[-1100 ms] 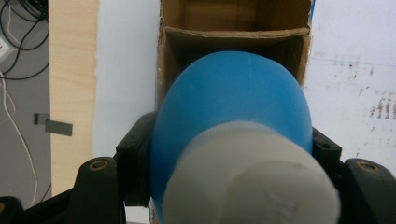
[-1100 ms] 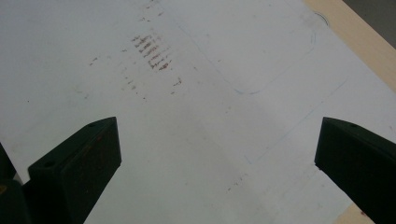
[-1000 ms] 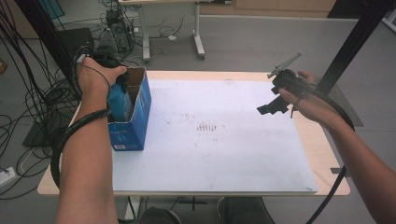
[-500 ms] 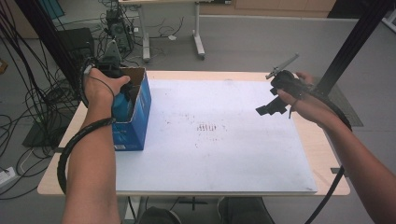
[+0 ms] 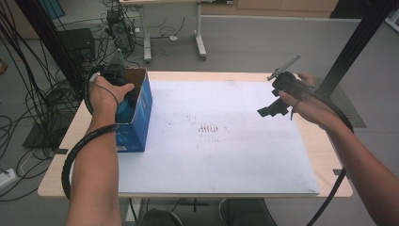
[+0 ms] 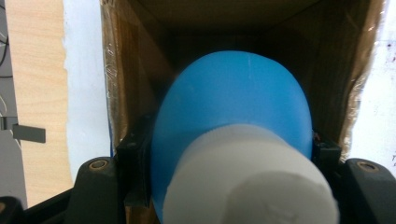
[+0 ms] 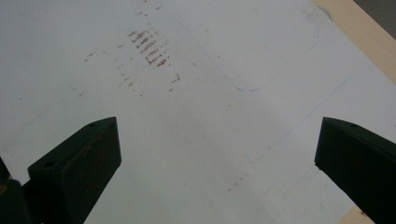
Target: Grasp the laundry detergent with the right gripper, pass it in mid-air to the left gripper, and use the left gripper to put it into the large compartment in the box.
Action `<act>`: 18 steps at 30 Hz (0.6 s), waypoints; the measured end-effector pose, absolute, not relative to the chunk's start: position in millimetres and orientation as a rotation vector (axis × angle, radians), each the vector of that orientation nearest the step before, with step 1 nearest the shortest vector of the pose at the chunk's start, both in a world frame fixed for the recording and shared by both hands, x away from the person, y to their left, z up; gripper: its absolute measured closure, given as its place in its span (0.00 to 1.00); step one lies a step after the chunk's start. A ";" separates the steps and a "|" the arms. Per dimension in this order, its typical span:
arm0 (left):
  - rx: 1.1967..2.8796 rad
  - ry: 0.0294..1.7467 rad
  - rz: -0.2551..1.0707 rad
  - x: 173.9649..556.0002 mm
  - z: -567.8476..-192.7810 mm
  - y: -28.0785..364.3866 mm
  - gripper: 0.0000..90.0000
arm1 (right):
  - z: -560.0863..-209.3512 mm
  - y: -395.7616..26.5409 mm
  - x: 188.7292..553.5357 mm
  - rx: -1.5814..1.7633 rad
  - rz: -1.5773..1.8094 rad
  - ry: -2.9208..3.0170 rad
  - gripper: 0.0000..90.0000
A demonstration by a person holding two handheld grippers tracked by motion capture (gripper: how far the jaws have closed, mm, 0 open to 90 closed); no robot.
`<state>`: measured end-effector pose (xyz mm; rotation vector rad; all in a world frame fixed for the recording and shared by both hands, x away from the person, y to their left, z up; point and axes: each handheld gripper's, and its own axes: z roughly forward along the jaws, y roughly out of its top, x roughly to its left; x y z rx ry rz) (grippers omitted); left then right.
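Observation:
A blue bottle [image 6: 233, 107] with a white cap [image 6: 247, 182] sits between the jaws of my left gripper [image 6: 229, 151], which is shut on its sides. The bottle points down into an open cardboard box [image 6: 140, 70]. In the high view this box [image 5: 139, 122] is blue outside and stands at the table's left side, with my left hand [image 5: 107, 92] over its open top. My right gripper [image 5: 270, 109] hovers above the right part of the white sheet [image 5: 226, 160]. Its jaws stand wide apart [image 7: 217, 144] with nothing between them.
The white sheet covers most of the wooden table [image 5: 329, 155] and carries brown smudge marks [image 5: 209, 128] near its middle. Cables and a dark stand [image 5: 51, 56] crowd the floor left of the table. A black post [image 5: 357, 42] rises at the right.
My left hand has sunk, taking the blue bottle down deeper into the box. The right gripper has stayed where it was.

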<state>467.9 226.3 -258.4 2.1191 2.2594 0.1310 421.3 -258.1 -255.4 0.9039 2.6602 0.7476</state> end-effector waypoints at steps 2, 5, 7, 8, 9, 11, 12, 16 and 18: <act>2.126 2.259 0.129 468.2 -260.2 226.1 0.40 | -255.7 -258.9 421.3 0.907 0.748 2.658 0.00; 2.126 2.256 0.135 468.6 -262.5 225.2 0.40 | -256.2 -259.0 421.3 0.908 0.745 2.658 0.00; 2.128 2.254 0.128 469.0 -264.0 224.9 0.40 | -256.6 -258.6 421.4 0.905 0.744 2.661 0.00; 2.129 2.255 0.124 469.1 -265.1 224.9 0.40 | -256.7 -258.6 421.4 0.906 0.742 2.661 0.00; 2.130 2.254 0.123 469.2 -265.9 225.0 0.40 | -256.9 -258.7 421.6 0.908 0.741 2.659 0.00; 2.133 2.254 0.120 469.3 -267.9 225.1 0.40 | -257.1 -259.0 421.7 0.910 0.744 2.657 0.00; 2.135 2.255 0.121 469.4 -268.9 225.2 0.40 | -257.5 -259.3 421.9 0.910 0.745 2.656 0.00; 2.137 2.253 0.125 469.5 -271.3 225.9 0.40 | -258.9 -260.0 422.2 0.916 0.741 2.657 0.00; 2.139 2.253 0.121 470.0 -271.1 226.2 0.40 | -259.3 -260.2 422.3 0.915 0.738 2.658 0.00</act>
